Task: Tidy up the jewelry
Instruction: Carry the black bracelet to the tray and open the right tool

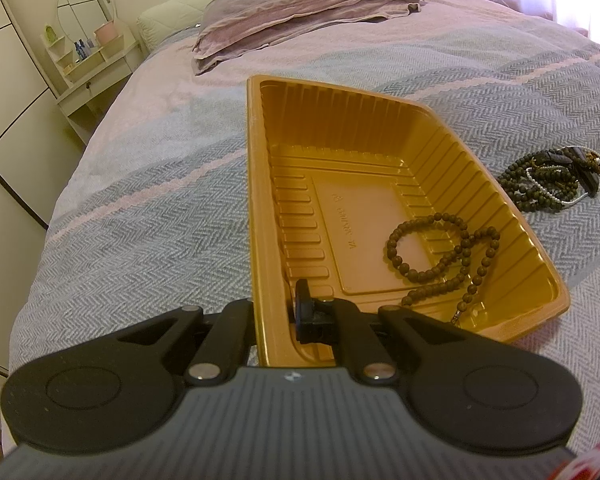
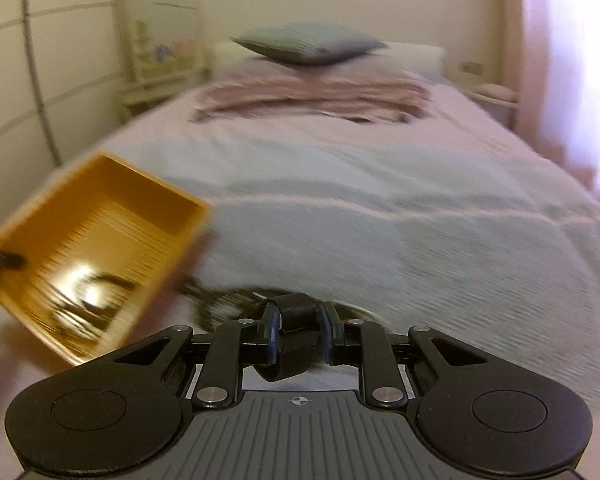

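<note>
The left wrist view is sharp: a gold plastic tray lies on the bed, tilted up at its near edge, with a brown bead necklace looped on its floor near the right wall. Right of the tray, apart from it, a heap of dark bead strands and a pearl bracelet lies on the bedspread. The left tool is pinched tight on the tray's near rim, one finger inside, one outside.

The right wrist view is motion-blurred; the tray sits at lower left, its contents smeared. Only here is the right tool seen, narrowly parted and clamped on a black bracelet of flat links, just above the blurred heap.
</note>
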Motion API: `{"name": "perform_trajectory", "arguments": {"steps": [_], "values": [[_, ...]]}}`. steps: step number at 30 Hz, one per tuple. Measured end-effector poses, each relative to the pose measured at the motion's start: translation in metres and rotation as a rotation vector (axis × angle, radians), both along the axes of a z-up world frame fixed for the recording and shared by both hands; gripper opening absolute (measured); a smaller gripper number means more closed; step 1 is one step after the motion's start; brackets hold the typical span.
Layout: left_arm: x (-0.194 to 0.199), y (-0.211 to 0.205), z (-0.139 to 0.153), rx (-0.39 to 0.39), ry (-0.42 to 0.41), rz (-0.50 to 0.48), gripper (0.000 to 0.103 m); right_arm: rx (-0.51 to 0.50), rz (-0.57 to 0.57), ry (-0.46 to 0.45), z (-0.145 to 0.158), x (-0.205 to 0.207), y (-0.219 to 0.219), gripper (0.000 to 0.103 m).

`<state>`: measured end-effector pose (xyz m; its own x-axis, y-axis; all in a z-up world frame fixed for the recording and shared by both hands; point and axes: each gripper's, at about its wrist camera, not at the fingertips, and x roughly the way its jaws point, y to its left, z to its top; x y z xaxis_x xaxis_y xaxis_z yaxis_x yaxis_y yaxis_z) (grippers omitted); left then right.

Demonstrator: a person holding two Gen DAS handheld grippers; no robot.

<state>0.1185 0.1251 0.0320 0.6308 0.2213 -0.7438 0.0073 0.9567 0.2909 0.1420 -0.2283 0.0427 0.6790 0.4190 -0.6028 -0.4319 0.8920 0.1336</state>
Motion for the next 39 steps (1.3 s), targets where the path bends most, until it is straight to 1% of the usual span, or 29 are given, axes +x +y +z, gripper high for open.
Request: {"name": "perform_trajectory", "arguments": {"steps": [3,7,11,16,19,24,26,27,29,30,31,35,39], "values": [[0.0,0.0,0.0,0.002,-0.001,-0.002,0.004,0.07,0.083,0.009,0.009,0.005,0.03,0.021],[0.0,0.0,-0.001,0.003,-0.001,-0.003,0.004,0.107,0.178,0.03,0.009,0.01,0.073,0.021],[0.0,0.0,-0.001,0.004,-0.002,-0.003,0.004,0.1,0.233,0.056,-0.001,0.016,0.107,0.021],[0.0,0.0,0.0,0.004,-0.003,-0.005,0.004,0.086,0.275,0.091,-0.012,0.019,0.135,0.021],[0.0,0.0,0.0,0.004,-0.002,-0.005,0.004,0.084,0.294,0.121,-0.02,0.021,0.145,0.021],[0.0,0.0,0.0,0.003,-0.004,-0.006,0.004,0.043,0.31,0.139,-0.032,0.021,0.162,0.021],[0.0,0.0,0.0,0.001,-0.004,-0.008,0.004,0.057,0.312,0.146,-0.036,0.022,0.164,0.021],[0.0,0.0,0.0,0.0,-0.004,-0.01,0.004,0.078,0.314,0.153,-0.036,0.023,0.164,0.023],[0.001,0.0,0.0,0.001,-0.003,-0.011,0.004,0.111,0.308,0.158,-0.035,0.025,0.162,0.036],[0.001,0.0,-0.001,-0.003,-0.002,-0.011,0.004,0.115,0.298,0.149,-0.034,0.025,0.16,0.053],[0.001,0.0,-0.001,-0.003,-0.001,-0.011,0.004,0.115,0.289,0.136,-0.032,0.025,0.158,0.063],[0.001,0.0,-0.001,-0.004,-0.001,-0.009,0.004,0.098,0.251,0.11,-0.028,0.025,0.147,0.063],[0.001,0.0,-0.001,-0.005,-0.002,-0.01,0.004,0.108,0.154,0.114,-0.032,0.029,0.116,0.063]]}}
